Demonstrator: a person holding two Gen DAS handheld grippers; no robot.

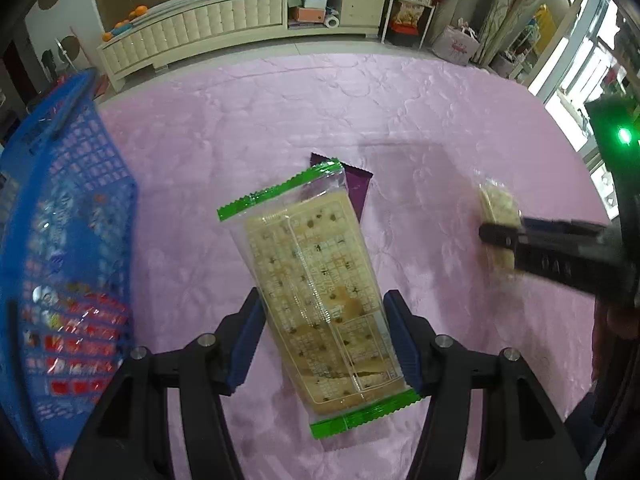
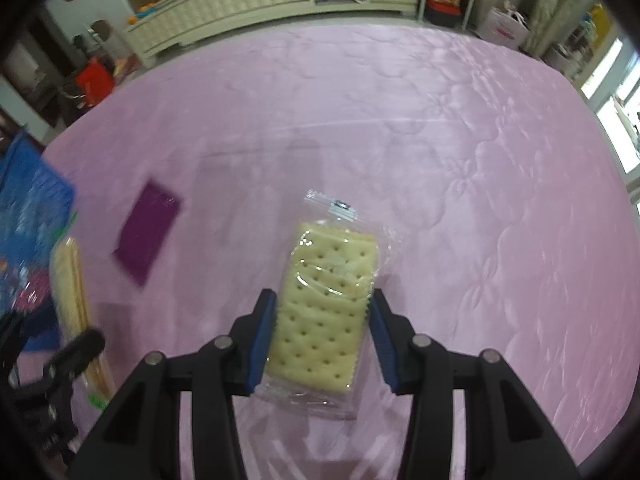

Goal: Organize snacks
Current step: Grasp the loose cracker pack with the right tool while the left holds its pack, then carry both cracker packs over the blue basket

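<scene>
Currently left gripper (image 1: 322, 342) pinches green-edged cracker pack (image 1: 316, 292), right gripper (image 2: 322, 342) pinches clear cracker pack (image 2: 324, 316), both above pink quilt (image 2: 440, 140). Advice: hold firm; release over blue basket (image 1: 60, 200).

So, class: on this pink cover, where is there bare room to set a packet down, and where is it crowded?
Bare: the wide pink cover beyond and right of the clear cracker packet, up to the far edge. Crowded: the left side, where the blue basket, green-edged cracker packet and purple packet cluster.
</scene>
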